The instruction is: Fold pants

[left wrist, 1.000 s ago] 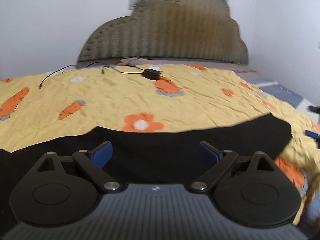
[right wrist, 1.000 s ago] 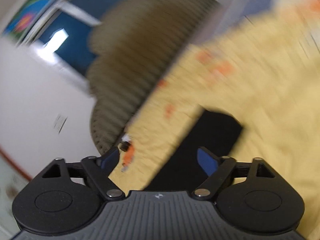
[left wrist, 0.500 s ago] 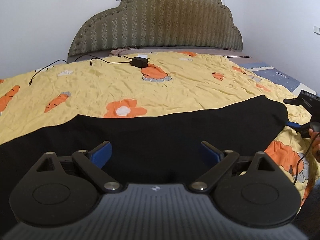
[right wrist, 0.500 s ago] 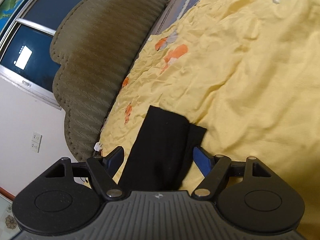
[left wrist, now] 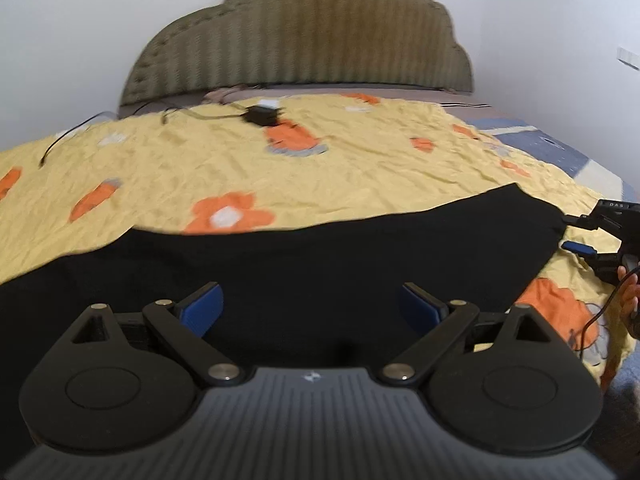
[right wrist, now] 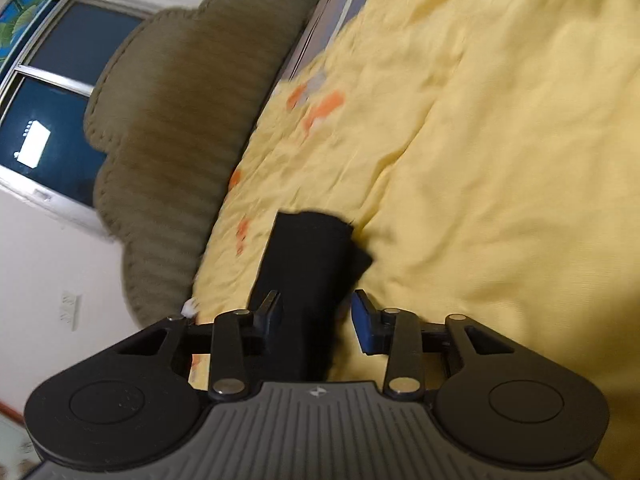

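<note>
The black pants [left wrist: 328, 264] are lying stretched left to right across the near part of the bed, on the yellow bedspread [left wrist: 360, 168] printed with orange carrots and flowers. The step in hand looks like taking hold of the two ends before the first fold.

The left gripper [left wrist: 310, 306] is hovering low over the middle-left stretch of the dark cloth with its fingers [left wrist: 202, 308] spread wide; nothing is pinched between them, though the pants are filling the gap below.

At the right end of the garment, the right gripper [right wrist: 316, 312] is closing its fingers [right wrist: 364, 320] around the narrow end of the pants [right wrist: 308, 264]. The cloth is sitting between them, the left finger seeming to touch it while the blue pad on the right is standing just apart from it, so the pinch is not yet made. From the left wrist view that same gripper [left wrist: 600, 240] is showing at the far right edge of the pants, with part of a hand [left wrist: 628, 292] behind it.

A black charger [left wrist: 262, 114] with its cable is lying well apart, near the padded headboard [left wrist: 304, 36].

Next, the right fingers would need to finish pinching the edge, and the left fingers need to drop and close on their own end. Both layers should be caught, or the fold will likely come out uneven.
</note>
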### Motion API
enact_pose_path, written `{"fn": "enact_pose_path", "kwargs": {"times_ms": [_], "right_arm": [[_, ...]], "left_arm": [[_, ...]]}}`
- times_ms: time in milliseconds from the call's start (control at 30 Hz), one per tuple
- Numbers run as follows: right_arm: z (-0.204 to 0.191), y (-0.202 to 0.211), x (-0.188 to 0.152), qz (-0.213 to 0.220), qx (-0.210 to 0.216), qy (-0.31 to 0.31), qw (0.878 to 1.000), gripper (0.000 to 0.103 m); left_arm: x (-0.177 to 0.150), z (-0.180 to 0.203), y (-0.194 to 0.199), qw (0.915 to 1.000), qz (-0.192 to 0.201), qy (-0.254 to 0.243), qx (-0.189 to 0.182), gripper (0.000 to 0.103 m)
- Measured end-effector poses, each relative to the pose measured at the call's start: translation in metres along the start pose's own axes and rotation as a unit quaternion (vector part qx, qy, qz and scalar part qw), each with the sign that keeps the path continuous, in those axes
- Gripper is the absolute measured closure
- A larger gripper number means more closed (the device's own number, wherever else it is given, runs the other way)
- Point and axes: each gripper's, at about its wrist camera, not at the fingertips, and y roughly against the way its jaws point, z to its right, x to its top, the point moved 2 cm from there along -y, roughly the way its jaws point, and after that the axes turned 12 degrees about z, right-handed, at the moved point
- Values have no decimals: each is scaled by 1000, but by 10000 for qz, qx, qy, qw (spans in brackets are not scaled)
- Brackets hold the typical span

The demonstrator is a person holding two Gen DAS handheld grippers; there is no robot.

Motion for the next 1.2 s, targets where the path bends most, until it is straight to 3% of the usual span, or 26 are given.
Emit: {"fn": "enact_pose_path", "kwargs": {"times_ms": [200,367,467,533,567,600,667,800,933,1067,1200], "right_arm": [[-4,-11,3,-239,-273,65,9993,63],[-16,-35,5,-269,-84,-126,9995,48],[-18,-37,3,-188,78,28,9998,45],[-16,-37,3,-182,291,166,9993,54],[-14,-35,3,-125,311,232,9992,68],[-11,-36,3,-143,311,299,9990,75],[-6,-39,3,-259,291,408,9984,82],[-12,-40,-1,-306,306,1043,9936,85],[-13,-37,-7,-182,405,1408,9890,85],[-12,-36,-4,-281,498,1390,9886,85],[-4,-38,5,-234,569,639,9961,83]], "left_arm": [[17,54,-33,9976,-15,-448,-532,9],[36,104,-72,9933,22,-689,-928,6],[48,130,-107,9926,-86,-624,-1040,5],[53,145,-130,9911,-162,-611,-1169,5],[54,152,-141,9899,-211,-648,-1240,5],[57,162,-154,9889,-234,-715,-1283,6],[60,175,-174,9878,-250,-814,-1302,6],[70,191,-217,9862,-404,-469,-1537,6],[74,203,-249,9828,-584,-650,-1628,5],[76,208,-264,9750,-671,-786,-1969,5],[81,198,-280,9817,-624,-544,-1715,5]]}}
